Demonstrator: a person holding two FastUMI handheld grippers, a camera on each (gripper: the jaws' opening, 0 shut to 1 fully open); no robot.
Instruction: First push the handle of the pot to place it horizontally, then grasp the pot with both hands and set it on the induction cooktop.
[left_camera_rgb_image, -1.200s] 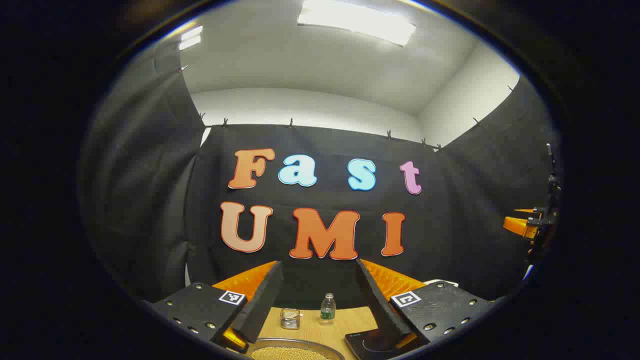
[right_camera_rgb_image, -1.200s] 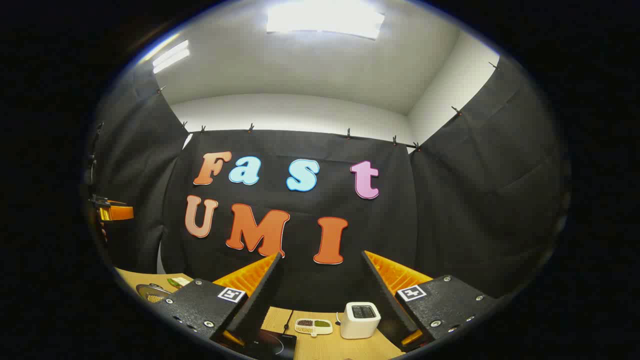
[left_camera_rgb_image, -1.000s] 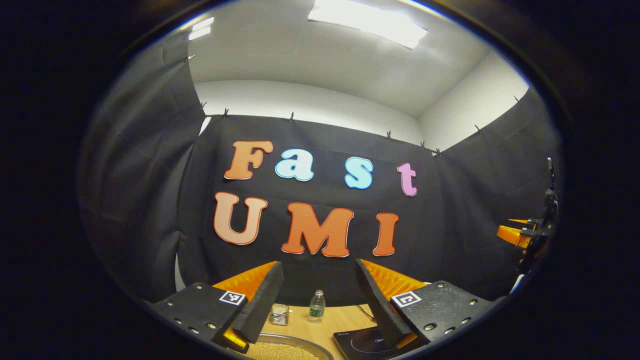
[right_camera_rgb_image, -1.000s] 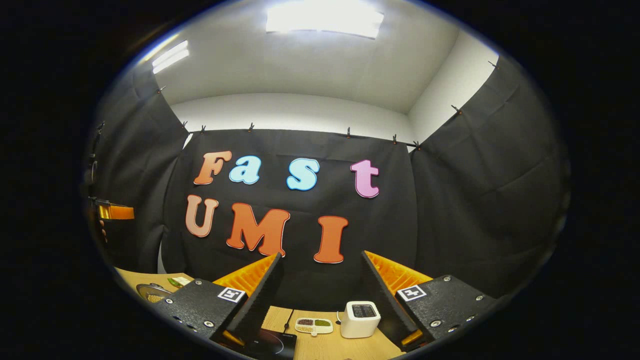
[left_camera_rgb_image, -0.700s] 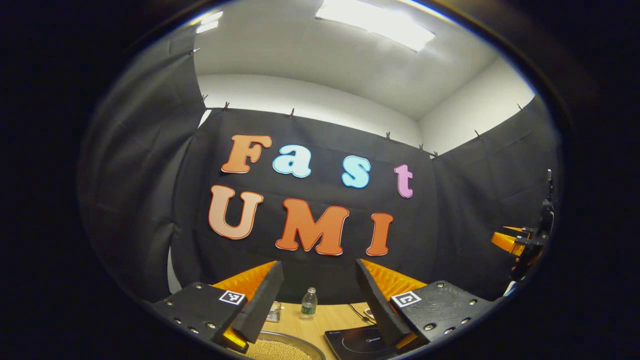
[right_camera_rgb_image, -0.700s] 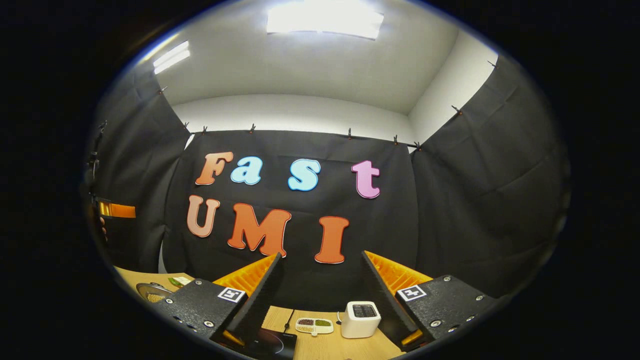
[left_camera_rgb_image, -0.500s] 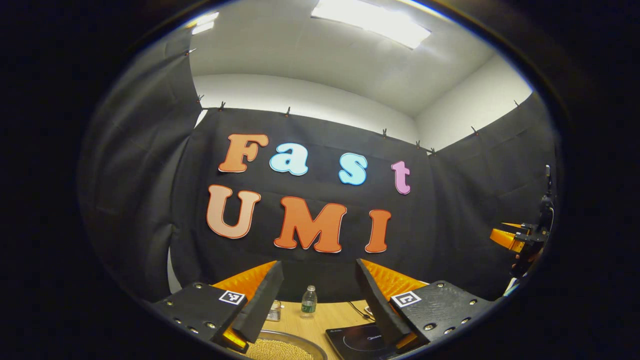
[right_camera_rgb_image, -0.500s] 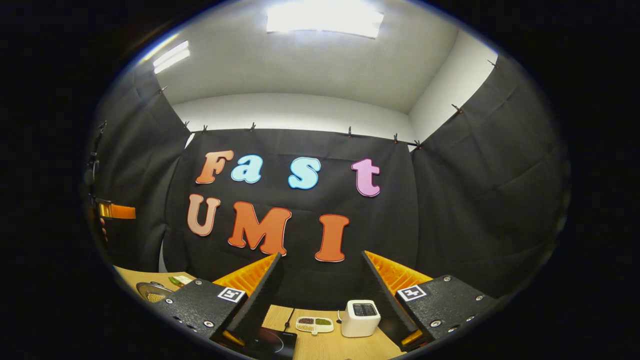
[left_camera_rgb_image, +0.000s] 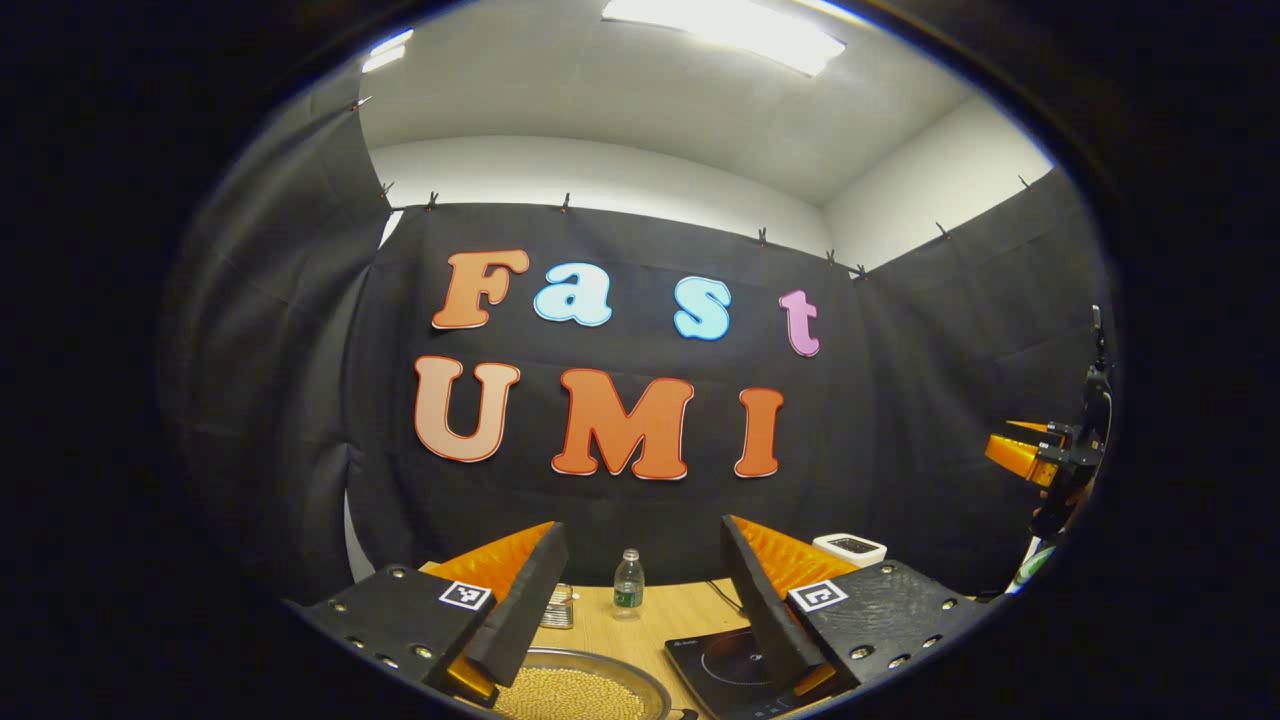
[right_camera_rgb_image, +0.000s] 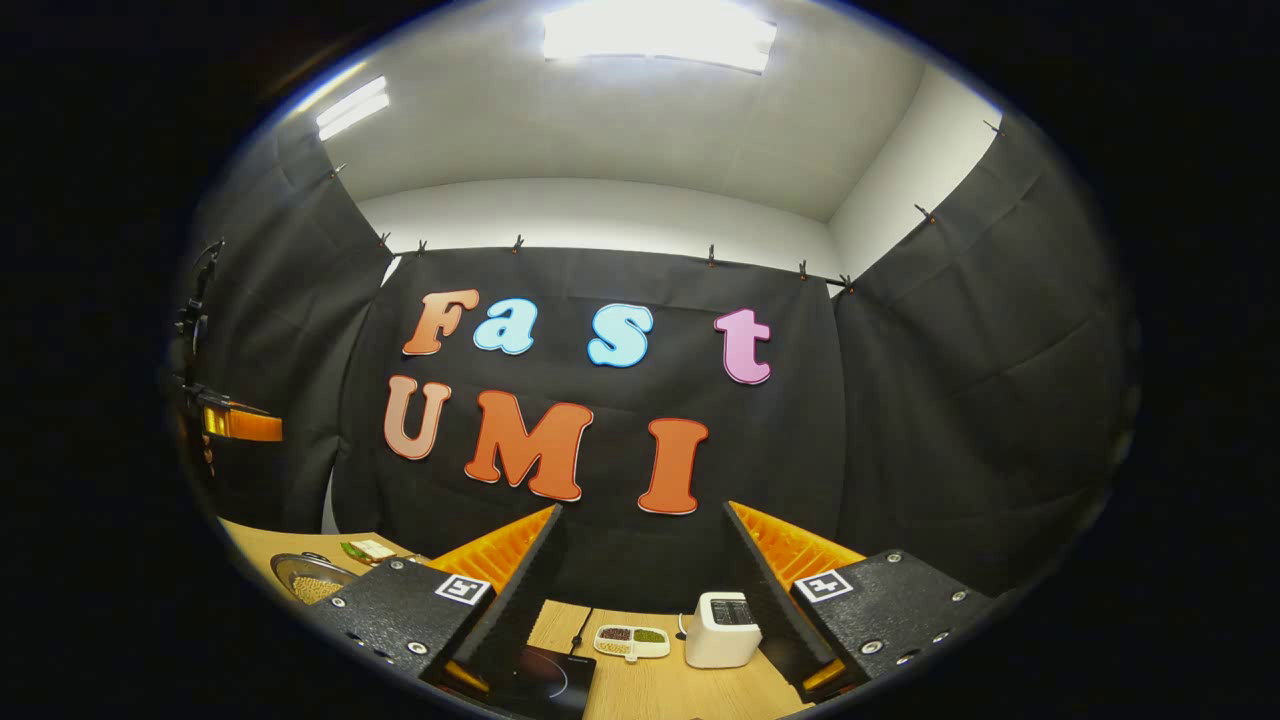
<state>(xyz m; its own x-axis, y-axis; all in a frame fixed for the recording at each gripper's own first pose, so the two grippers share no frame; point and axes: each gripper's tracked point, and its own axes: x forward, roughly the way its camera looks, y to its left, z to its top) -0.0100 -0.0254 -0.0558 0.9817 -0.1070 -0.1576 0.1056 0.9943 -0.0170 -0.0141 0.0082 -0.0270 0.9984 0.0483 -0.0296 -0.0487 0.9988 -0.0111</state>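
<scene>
The pot (left_camera_rgb_image: 585, 692) is a shallow metal pan filled with small pale grains, low in the left gripper view just beyond my left gripper (left_camera_rgb_image: 640, 530), which is held open above the table and has nothing in it. To the pot's right lies the black induction cooktop (left_camera_rgb_image: 725, 662). In the right gripper view the cooktop (right_camera_rgb_image: 552, 680) lies under my right gripper (right_camera_rgb_image: 642, 512), also open and holding nothing, and the pot (right_camera_rgb_image: 308, 582) sits far left. I cannot make out the pot's handle.
On the wooden table (left_camera_rgb_image: 680, 610) stand a small water bottle (left_camera_rgb_image: 627, 584), a metal rack (left_camera_rgb_image: 561, 607) and a white appliance (right_camera_rgb_image: 722, 630). A small divided dish (right_camera_rgb_image: 632, 642) and a card (right_camera_rgb_image: 368, 549) lie there. Black cloth walls close the booth.
Both views have tipped down a little, so more of the table, pot and cooktop shows. The white appliance has come into the left gripper view. Both grippers stay open.
</scene>
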